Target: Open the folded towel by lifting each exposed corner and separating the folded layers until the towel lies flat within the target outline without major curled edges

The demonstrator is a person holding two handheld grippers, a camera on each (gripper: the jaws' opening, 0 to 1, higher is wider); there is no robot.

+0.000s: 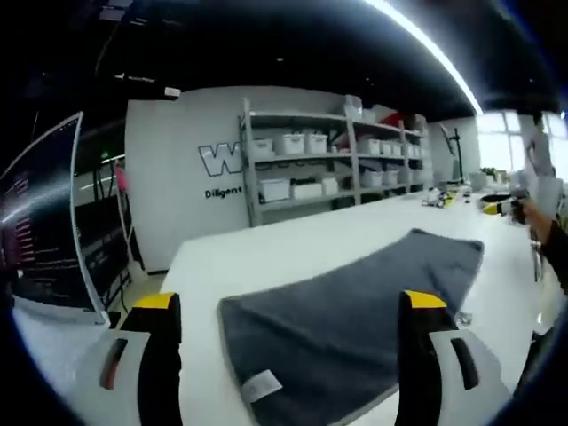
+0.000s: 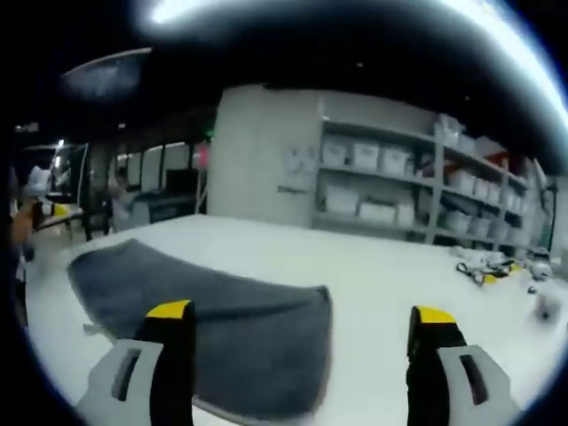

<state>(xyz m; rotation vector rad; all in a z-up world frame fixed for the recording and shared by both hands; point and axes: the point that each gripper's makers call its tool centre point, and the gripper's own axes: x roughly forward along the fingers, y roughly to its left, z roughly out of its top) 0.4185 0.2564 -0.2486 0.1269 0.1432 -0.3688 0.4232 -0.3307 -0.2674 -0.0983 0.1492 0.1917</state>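
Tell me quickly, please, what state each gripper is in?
Left gripper: open, empty, above the grey folded towel.
Right gripper: open, empty.

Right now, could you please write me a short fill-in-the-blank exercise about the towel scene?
1. The towel on the white table is ____ in colour.
2. The jaws of both the left gripper and the right gripper stand ____.
3. The tips of the jaws are coloured ____.
4. Behind the table, white bins sit on ____.

Missing words: grey; open; yellow; shelves

Bright ceiling glare, soft fisheye blur
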